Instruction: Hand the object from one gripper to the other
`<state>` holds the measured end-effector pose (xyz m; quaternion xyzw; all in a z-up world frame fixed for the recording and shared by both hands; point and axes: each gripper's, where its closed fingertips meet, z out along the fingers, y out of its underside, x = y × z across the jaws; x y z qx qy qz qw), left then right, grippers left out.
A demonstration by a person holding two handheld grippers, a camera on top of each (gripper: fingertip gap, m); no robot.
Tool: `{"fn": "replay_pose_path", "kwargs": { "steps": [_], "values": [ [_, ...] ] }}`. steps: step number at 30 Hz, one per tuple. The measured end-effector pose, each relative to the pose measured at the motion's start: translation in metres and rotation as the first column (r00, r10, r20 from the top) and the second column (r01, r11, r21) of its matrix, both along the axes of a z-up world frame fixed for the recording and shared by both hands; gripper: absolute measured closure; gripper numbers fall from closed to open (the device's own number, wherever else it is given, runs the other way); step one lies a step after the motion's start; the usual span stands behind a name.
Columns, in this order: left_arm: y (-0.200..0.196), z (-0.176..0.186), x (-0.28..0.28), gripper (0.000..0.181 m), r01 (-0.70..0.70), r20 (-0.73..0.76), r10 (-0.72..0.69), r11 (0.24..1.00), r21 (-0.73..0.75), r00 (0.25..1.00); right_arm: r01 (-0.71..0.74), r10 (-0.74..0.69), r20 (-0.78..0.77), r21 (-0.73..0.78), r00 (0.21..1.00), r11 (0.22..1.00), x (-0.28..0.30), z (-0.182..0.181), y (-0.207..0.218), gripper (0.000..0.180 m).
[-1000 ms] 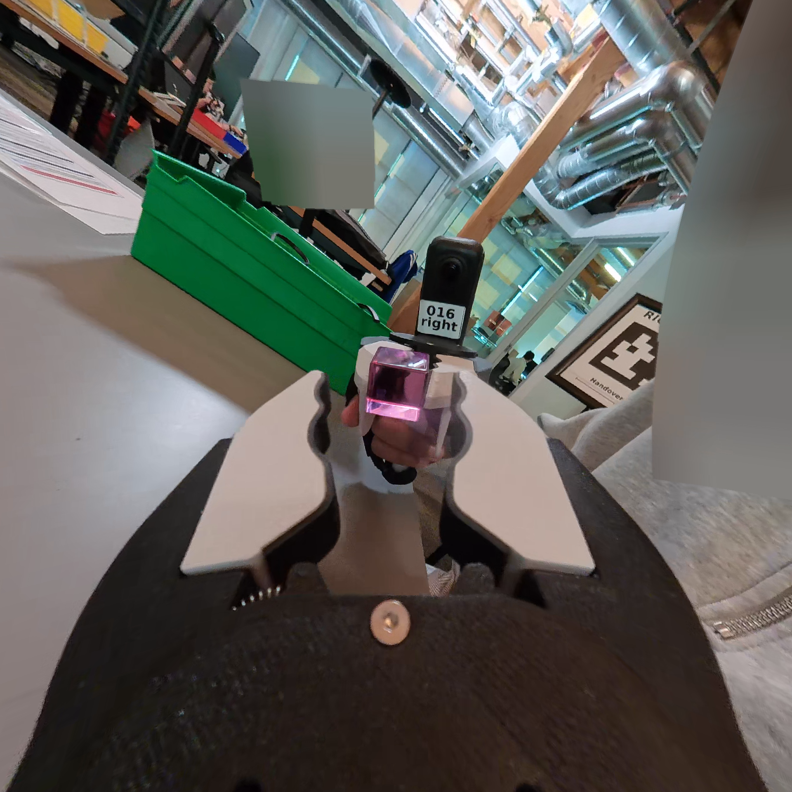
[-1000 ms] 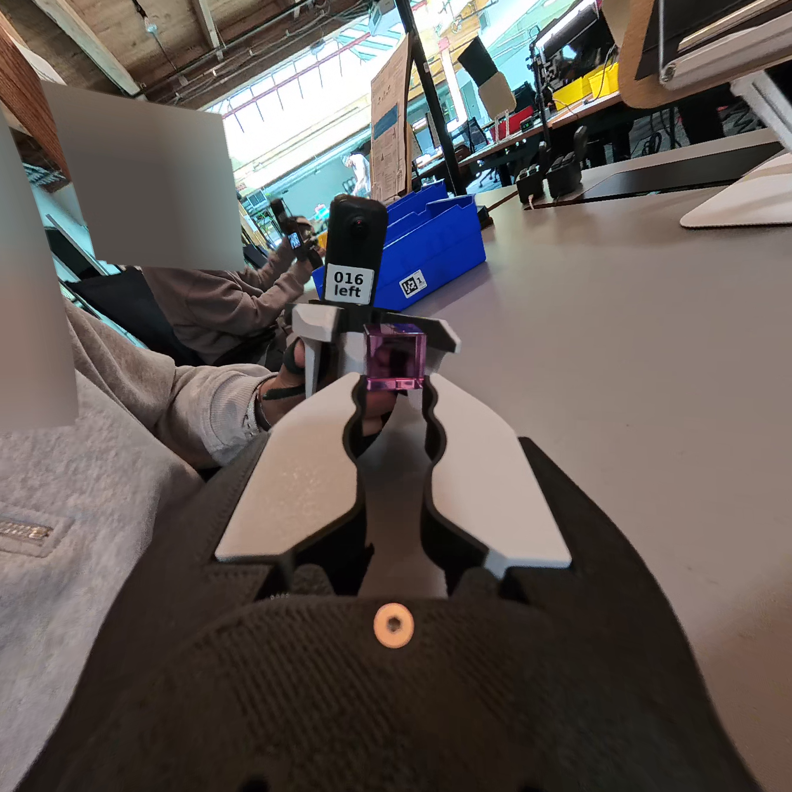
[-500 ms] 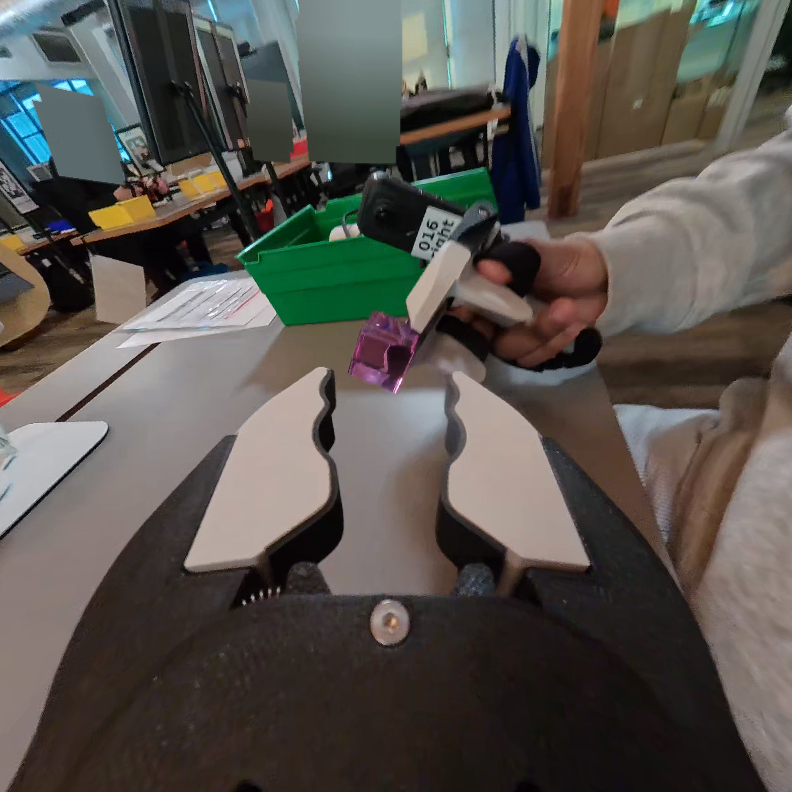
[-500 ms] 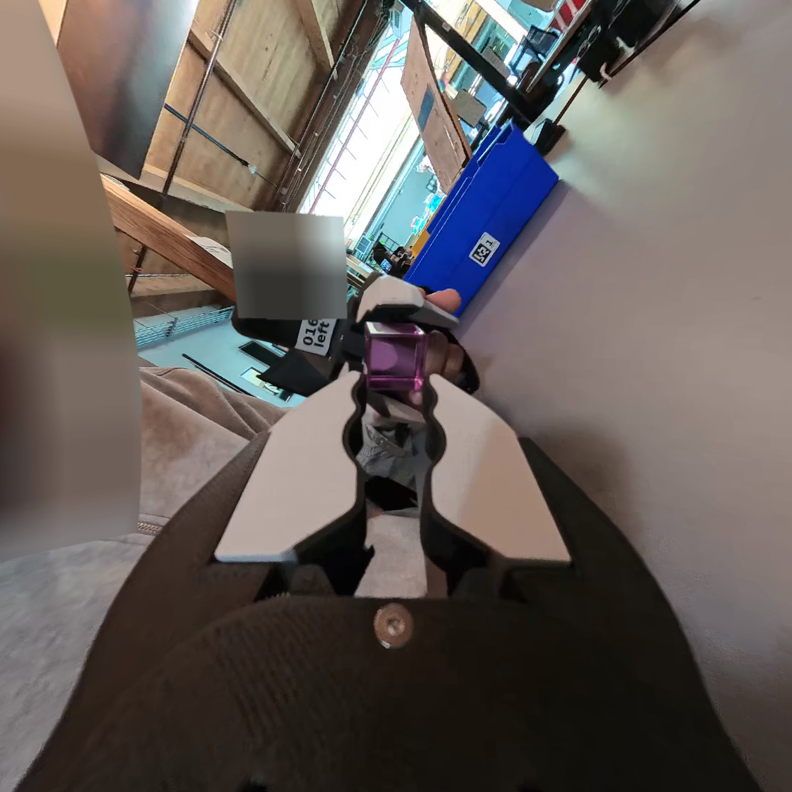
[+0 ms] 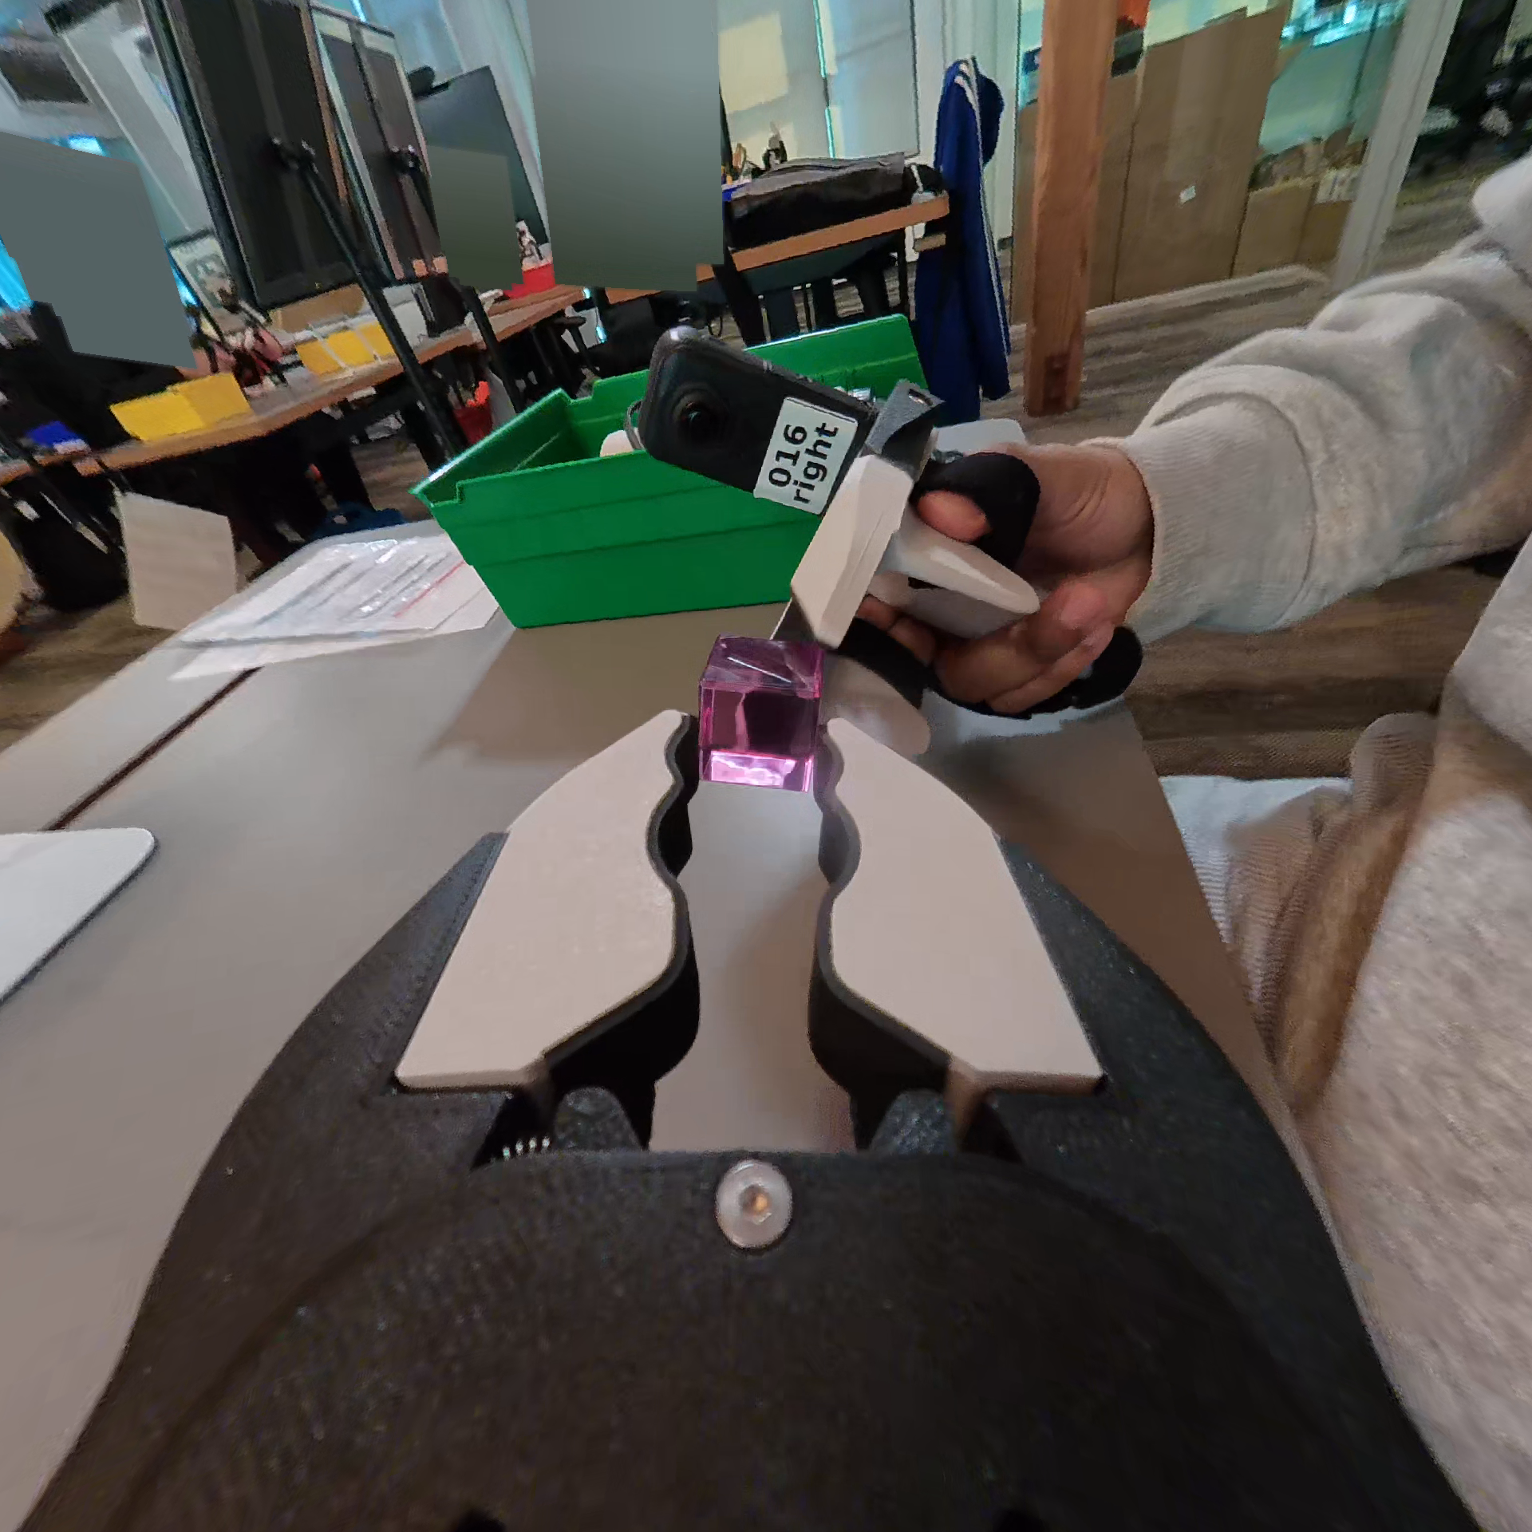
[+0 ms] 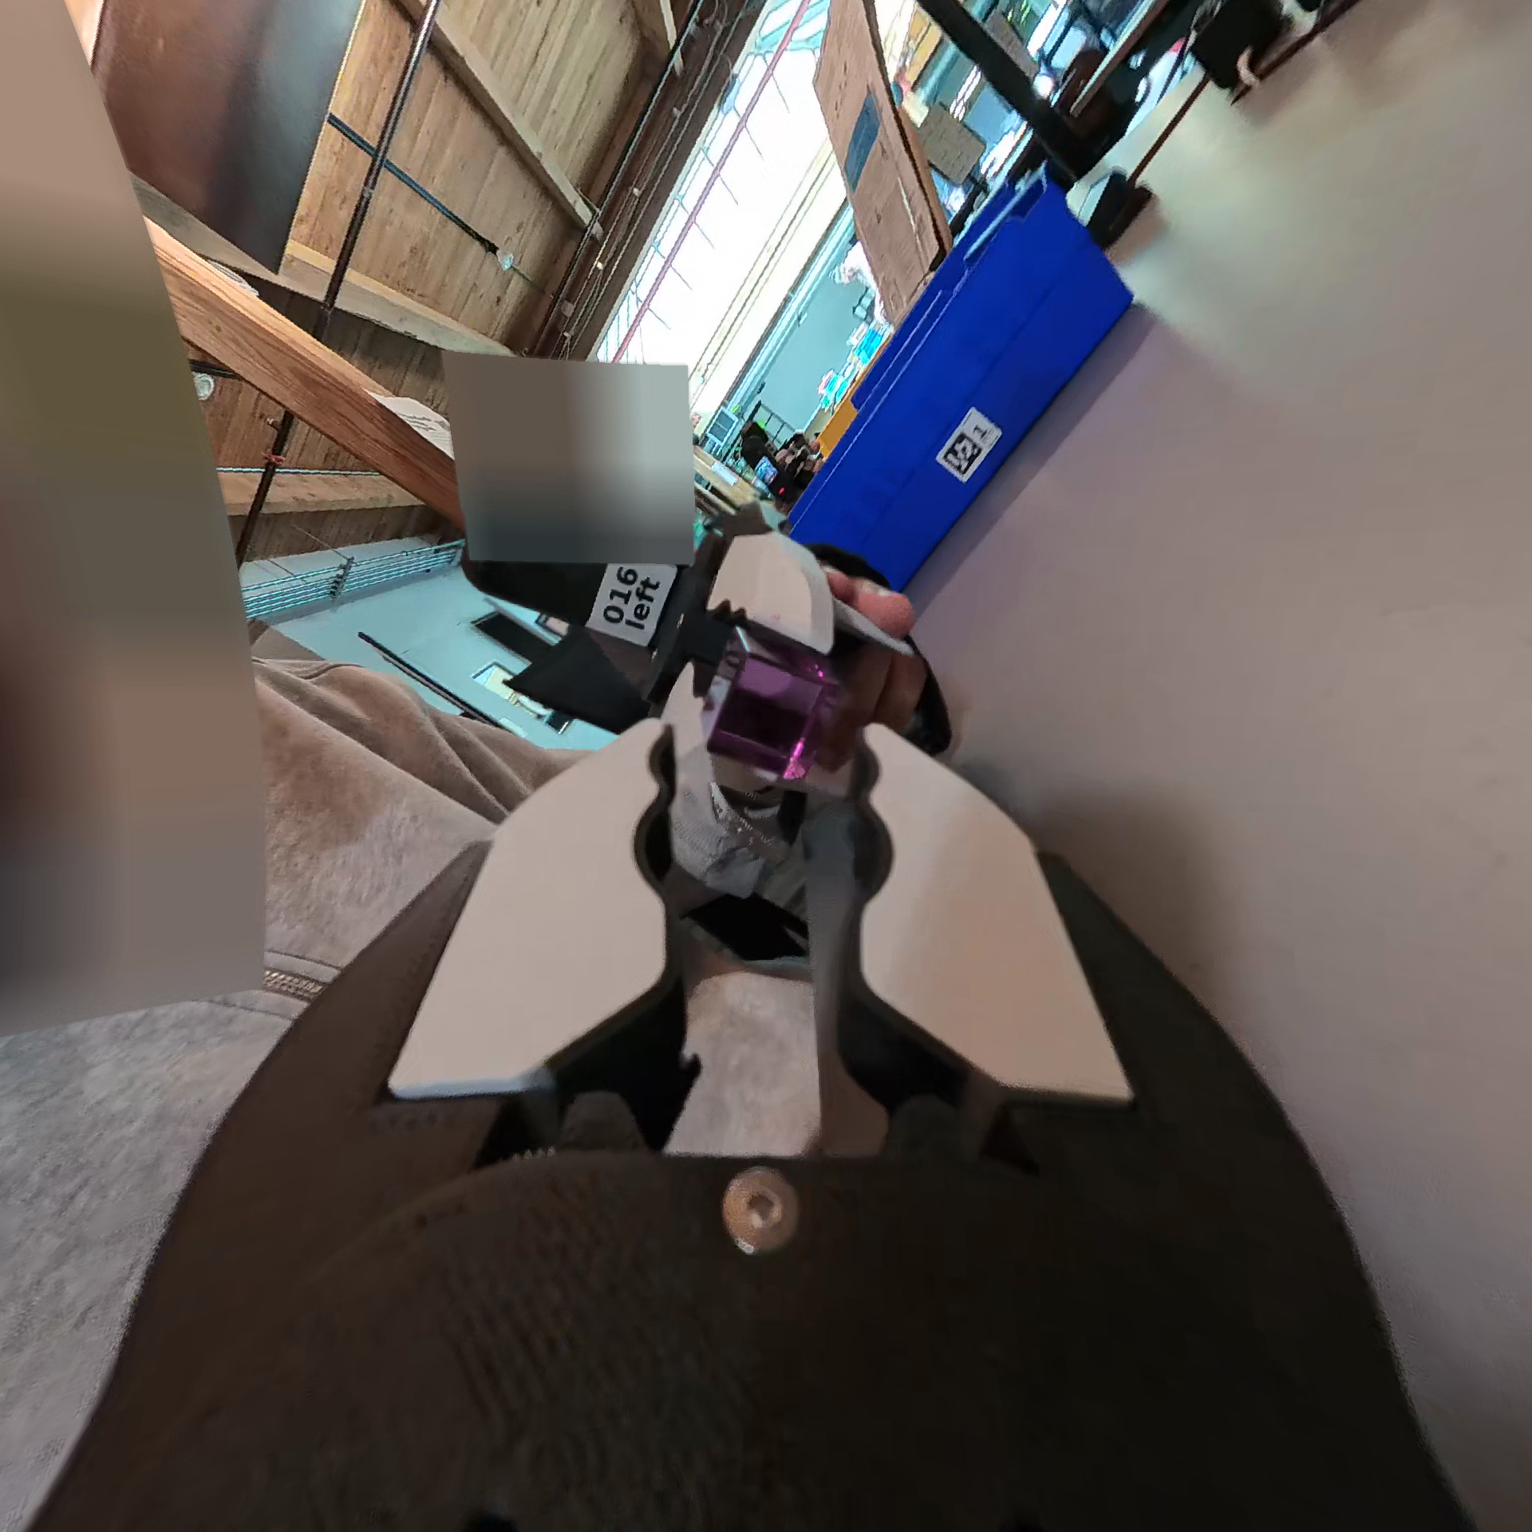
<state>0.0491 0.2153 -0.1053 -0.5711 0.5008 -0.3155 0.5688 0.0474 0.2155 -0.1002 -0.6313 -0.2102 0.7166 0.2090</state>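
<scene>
Cube point(image 5: 761, 713) first: where is it now?

– Off the table point(image 5: 290, 829), in the air, clamped between the fingertips of the left gripper point(image 5: 756, 734). It is clear purple, and its two side faces touch that gripper's pale pads.

What has changed from half a second ago?

– Then the right gripper point(image 6: 767, 742) pinched it and the left one stood wide, with the cube ahead of its tips. Now the left jaws have narrowed onto the cube. In the right wrist view the right jaws have spread, so there is a gap on each side of the cube.

So the right tongs have let go?

– They stand apart, yes. From the left wrist view one right finger sits just above the cube and the other just beside it. I cannot tell whether either still brushes it.

How is the left one held?

– Level, pointing across the table toward the green bin point(image 5: 630, 539). The table edge and bin look upright in its view.

And the right?

– Rolled well onto its side: in its own view the table stands like a wall on the right, with the blue bin point(image 6: 978, 398) slanting up it. It comes in from the right of the left wrist view, fingers angled down and leftward at the cube. The right hand point(image 5: 1053, 580) wraps its handle, out of a grey sleeve point(image 5: 1326, 464).

The left hand?

– Only some fingers point(image 6: 883, 618) show, behind the cube.
</scene>
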Motion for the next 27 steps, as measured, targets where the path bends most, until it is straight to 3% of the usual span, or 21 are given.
{"fn": "replay_pose_path", "kwargs": {
  "steps": [4, 7, 12, 16, 24, 27],
  "values": [
    [0.004, 0.003, -0.004, 0.155, 0.025, 0.078, -0.011, 0.984, -0.174, 0.997, 0.091, -0.090, -0.020, 0.121, 0.996, 0.988, 0.002, 0.009, 0.008, 0.118],
    [0.002, 0.009, -0.005, 0.155, 0.111, 0.196, -0.044, 0.932, -0.345, 0.980, 0.183, -0.183, -0.029, 0.315, 0.983, 0.931, 0.003, 0.017, 0.011, 0.107],
    [-0.003, 0.020, -0.007, 0.155, 0.279, 0.365, -0.087, 0.809, -0.517, 0.927, 0.223, -0.256, -0.026, 0.584, 0.966, 0.781, 0.002, 0.024, 0.006, 0.118],
    [-0.008, 0.020, -0.005, 0.155, 0.337, 0.394, -0.116, 0.758, -0.559, 0.912, 0.197, -0.224, -0.021, 0.566, 0.974, 0.801, 0.001, 0.023, 0.002, 0.131],
    [-0.016, 0.013, 0.003, 0.155, 0.349, 0.360, -0.155, 0.743, -0.571, 0.920, 0.166, -0.188, -0.012, 0.527, 0.982, 0.833, 0.000, 0.021, -0.001, 0.139],
    [-0.016, 0.012, 0.003, 0.155, 0.347, 0.359, -0.153, 0.741, -0.575, 0.921, 0.122, -0.169, 0.036, 0.546, 0.985, 0.829, -0.003, 0.015, -0.005, 0.152]
  ]
}}
